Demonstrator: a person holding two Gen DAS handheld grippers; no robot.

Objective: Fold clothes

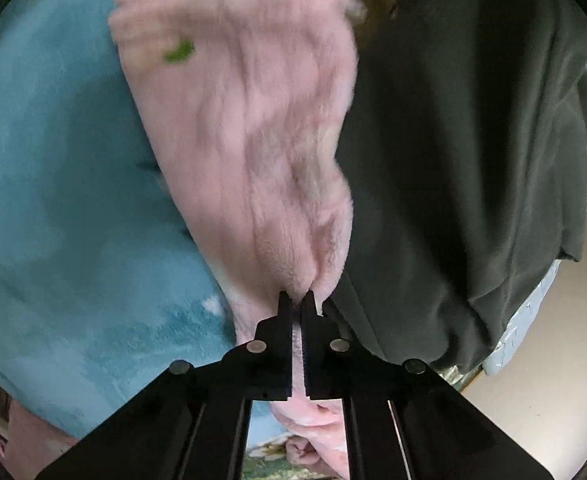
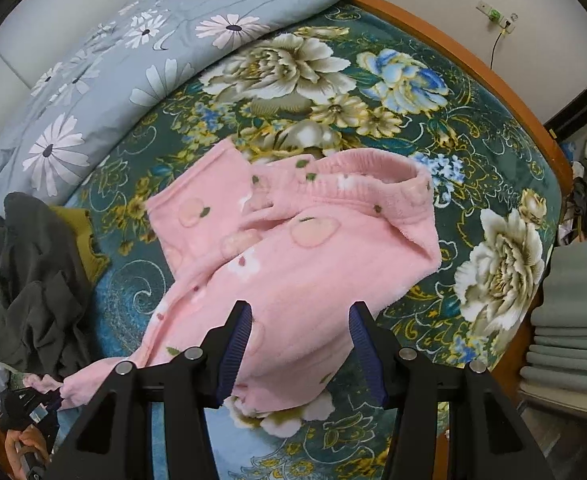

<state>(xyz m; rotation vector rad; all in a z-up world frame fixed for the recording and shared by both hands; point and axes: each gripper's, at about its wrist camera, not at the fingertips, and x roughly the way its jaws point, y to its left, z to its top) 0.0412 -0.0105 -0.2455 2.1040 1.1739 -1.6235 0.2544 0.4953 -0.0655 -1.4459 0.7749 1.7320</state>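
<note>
1. The bed (image 2: 445, 128), under its dark green flowered blanket, is serving as the folding surface, with a grey-blue daisy quilt (image 2: 105, 64) bunched along its far side.
2. The pink fleece pyjama trousers (image 2: 293, 256), printed with peaches, are lying across the middle of the bed, waistband toward the far edge. They are rumpled and only roughly doubled over, so I judge the folding to be at an early stage: no neat fold is showing yet.
3. A heap of dark grey clothing (image 2: 33, 288), with an olive-yellow piece tucked behind it, is sitting near the quilt, unfolded, so more work is waiting after the pink pair.
4. A stack of pale green folded cloth (image 2: 573, 320) is standing beside the bed; whether it belongs to this job I cannot tell.
5. The right claw (image 2: 299, 340) is hovering just over the near part of the trousers with its jaws apart, gripping nothing.
6. The left claw (image 1: 298, 300) is clamping a pinch of the pink fleece at one stretched-out end, jaws together on it, pulling that end taut toward the bed's near edge.
</note>
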